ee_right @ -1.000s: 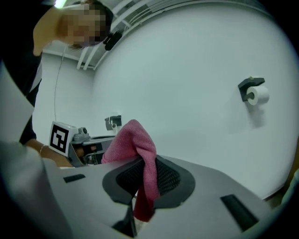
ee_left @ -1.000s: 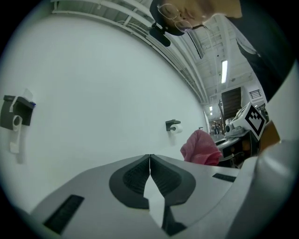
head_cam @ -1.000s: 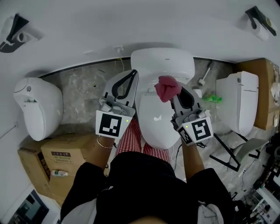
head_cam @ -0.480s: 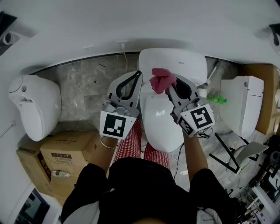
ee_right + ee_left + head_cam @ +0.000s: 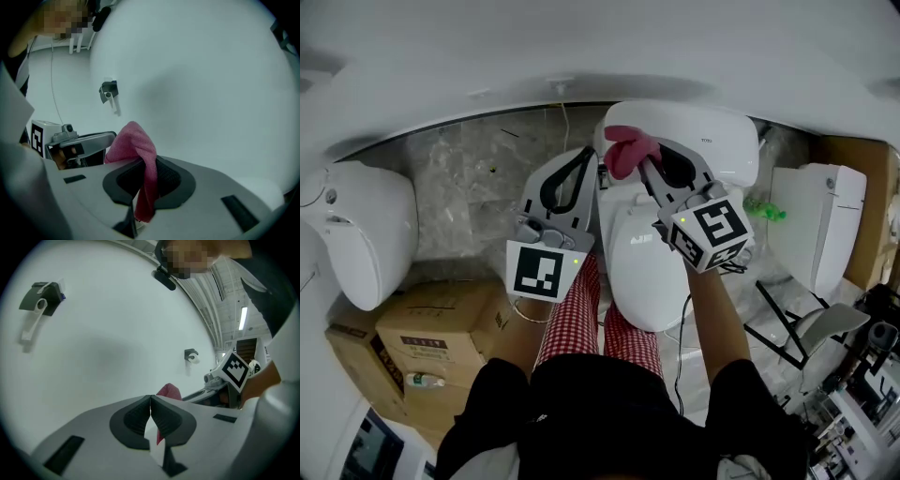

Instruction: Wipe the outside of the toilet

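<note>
My right hand-held gripper clamps the cloth over the toilet; my left hand-held gripper is closed, empty.

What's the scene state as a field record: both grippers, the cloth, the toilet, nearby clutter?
left gripper: jaws together, nothing held
right gripper: shut on the crumpled pink cloth
cloth position: over the rear of the white ceramic toilet; contact unclear
toilet lid: closed
surroundings: another white toilet on the left, another white toilet on the right, brown cardboard boxes lower left
</note>
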### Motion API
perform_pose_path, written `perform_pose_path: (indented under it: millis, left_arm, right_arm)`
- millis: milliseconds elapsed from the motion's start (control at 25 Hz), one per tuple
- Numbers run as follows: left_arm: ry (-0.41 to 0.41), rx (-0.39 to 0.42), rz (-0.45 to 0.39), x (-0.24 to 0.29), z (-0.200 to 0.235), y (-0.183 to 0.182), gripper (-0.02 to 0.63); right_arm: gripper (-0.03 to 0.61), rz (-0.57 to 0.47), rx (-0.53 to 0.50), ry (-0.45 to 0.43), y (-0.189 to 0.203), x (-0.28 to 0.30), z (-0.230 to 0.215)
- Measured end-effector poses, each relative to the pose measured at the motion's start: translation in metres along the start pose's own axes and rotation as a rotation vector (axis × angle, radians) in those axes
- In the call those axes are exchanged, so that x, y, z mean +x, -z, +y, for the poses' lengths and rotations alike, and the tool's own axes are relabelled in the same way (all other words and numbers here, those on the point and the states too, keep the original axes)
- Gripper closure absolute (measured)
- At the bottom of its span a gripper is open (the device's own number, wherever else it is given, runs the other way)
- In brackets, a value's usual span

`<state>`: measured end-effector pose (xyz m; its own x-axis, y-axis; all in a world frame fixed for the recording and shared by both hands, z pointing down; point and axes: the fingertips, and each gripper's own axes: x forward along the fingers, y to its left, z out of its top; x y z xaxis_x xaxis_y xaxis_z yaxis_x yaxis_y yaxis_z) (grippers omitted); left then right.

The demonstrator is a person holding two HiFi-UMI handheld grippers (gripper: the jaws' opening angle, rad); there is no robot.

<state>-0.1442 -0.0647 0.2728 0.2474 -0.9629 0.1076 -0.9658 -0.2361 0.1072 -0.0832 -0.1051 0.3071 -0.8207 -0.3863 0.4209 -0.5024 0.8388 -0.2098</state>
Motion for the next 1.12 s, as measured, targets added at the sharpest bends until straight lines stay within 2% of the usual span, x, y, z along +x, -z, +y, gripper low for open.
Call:
perform_pose_path:
  millis: [80,240,480,640,920,1120]
  left_arm:
    - [-0.008,0.004,-0.001,0.000,0.005,0.005,0.603]
    - [-0.041,-0.043,-0.012,-0.003,0.018,0.015,0.603]
    - [-0.046,-0.048,0.010,-0.003,0.024,0.032,0.603]
    - [-0.052,-0.072,0.013,-0.004,0.030,0.038,0.603]
    - [-0.037,-0.025,0.022,-0.002,0.027,0.044,0.603]
    - [-0.031,-0.051,0.029,0.002,0.022,0.047,0.603]
  right_arm:
    - [0.518,0.026,0.015,-0.018,0.007,0.016,-0.003]
    - [0.518,0.131,-0.024,-0.003,0.026,0.043,-0.010]
    - [0.518,0.240,-0.050,0.011,0.050,0.072,-0.022]
    - [0.518,0.334,-0.152,0.034,0.062,0.087,-0.028]
    - [0.518,0.464,-0.332,0.055,0.075,0.109,-0.035]
    - [0.518,0.535,-0.438,0.058,0.080,0.111,-0.039]
